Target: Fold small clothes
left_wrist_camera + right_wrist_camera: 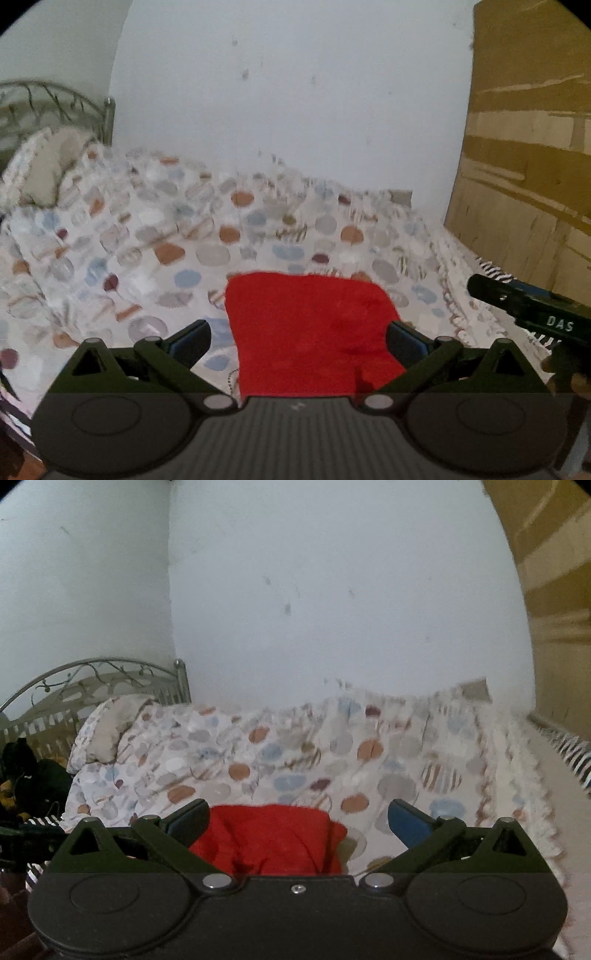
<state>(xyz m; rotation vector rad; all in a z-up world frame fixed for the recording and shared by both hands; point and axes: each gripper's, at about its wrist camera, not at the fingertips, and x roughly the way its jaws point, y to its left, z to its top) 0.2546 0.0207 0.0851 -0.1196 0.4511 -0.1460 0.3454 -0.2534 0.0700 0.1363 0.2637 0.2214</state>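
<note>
A red garment [310,328] lies folded on the spotted bedspread [155,236], low in the middle of the left wrist view. My left gripper [299,341] hangs above it, open, with nothing pressed between its blue pads. In the right wrist view the same red garment [269,836] shows below and between the fingers of my right gripper [299,821], which is also open and holds nothing. The right gripper's black body [532,310] juts in at the right edge of the left wrist view.
A white wall stands behind the bed. A metal headboard [92,679] and a pillow [110,727] are at the left. A brown cardboard-like panel [524,147] rises at the right. Dark clothes [29,771] lie heaped at the far left, and striped fabric [576,760] at the right edge.
</note>
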